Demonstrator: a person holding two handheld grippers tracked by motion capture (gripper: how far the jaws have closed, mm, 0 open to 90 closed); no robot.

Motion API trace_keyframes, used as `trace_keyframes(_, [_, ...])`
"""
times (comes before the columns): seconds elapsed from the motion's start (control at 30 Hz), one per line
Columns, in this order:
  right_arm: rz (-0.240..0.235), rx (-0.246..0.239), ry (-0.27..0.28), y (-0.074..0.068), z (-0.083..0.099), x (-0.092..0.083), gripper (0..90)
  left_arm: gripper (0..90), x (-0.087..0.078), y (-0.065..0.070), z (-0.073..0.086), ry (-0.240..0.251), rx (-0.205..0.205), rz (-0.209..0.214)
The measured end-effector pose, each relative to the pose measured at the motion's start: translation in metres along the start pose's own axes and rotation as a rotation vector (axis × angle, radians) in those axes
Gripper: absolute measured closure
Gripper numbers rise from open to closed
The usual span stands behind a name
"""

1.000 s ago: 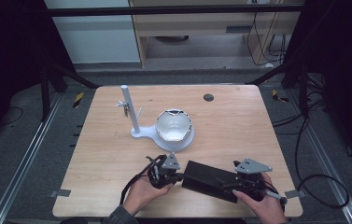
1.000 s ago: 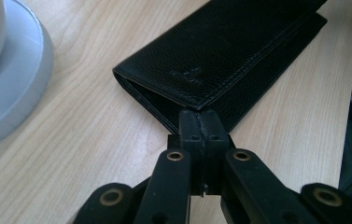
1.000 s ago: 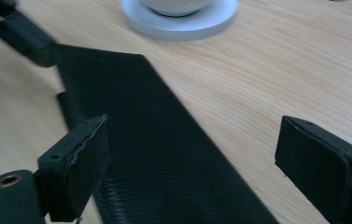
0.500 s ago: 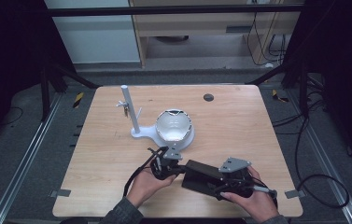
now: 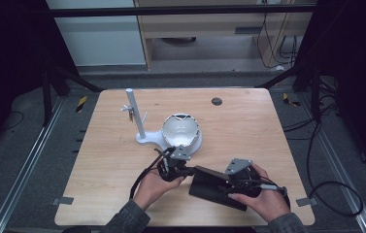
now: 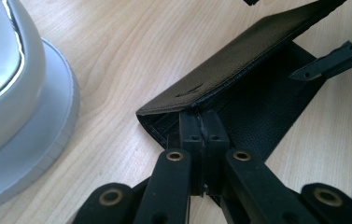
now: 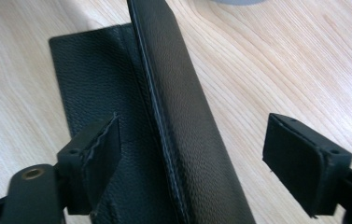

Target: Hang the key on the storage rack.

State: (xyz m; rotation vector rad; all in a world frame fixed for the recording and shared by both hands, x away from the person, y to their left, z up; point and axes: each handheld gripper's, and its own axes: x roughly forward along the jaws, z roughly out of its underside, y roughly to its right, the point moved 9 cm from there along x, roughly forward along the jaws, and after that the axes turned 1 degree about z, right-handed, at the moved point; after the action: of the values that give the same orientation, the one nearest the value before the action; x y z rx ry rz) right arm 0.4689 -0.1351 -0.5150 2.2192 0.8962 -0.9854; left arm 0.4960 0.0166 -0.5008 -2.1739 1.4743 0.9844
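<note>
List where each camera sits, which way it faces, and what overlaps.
High view: above the person's side, facing forward and down on the wooden table; both hands, both grippers.
Left gripper view: rides the left gripper, jaws shut on the black leather case flap.
Right gripper view: rides the right gripper, jaws open astride the raised flap.
All three share the case.

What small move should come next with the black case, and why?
Probably close the right gripper on the raised flap. Its jaws stand open on either side of that flap, while the left gripper is shut on the black case at its corner, leaving the flap only half lifted off the table.
</note>
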Motion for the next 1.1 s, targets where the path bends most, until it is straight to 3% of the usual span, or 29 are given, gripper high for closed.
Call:
trace_keyframes(0.2, [-0.015,-0.001,-0.024,0.012,0.000,-0.001,25.9,89.9,0.003,-0.009,-0.009,0.010,-0.031,0.002])
trace_keyframes(0.4, [-0.026,-0.010,-0.045,0.020,0.000,0.000,31.3,89.8,0.005,-0.015,-0.015,0.011,-0.033,-0.008])
trace_keyframes(1.1, [-0.061,-0.100,-0.138,0.015,-0.002,0.011,46.7,89.2,0.006,-0.011,-0.011,-0.001,-0.027,-0.004])
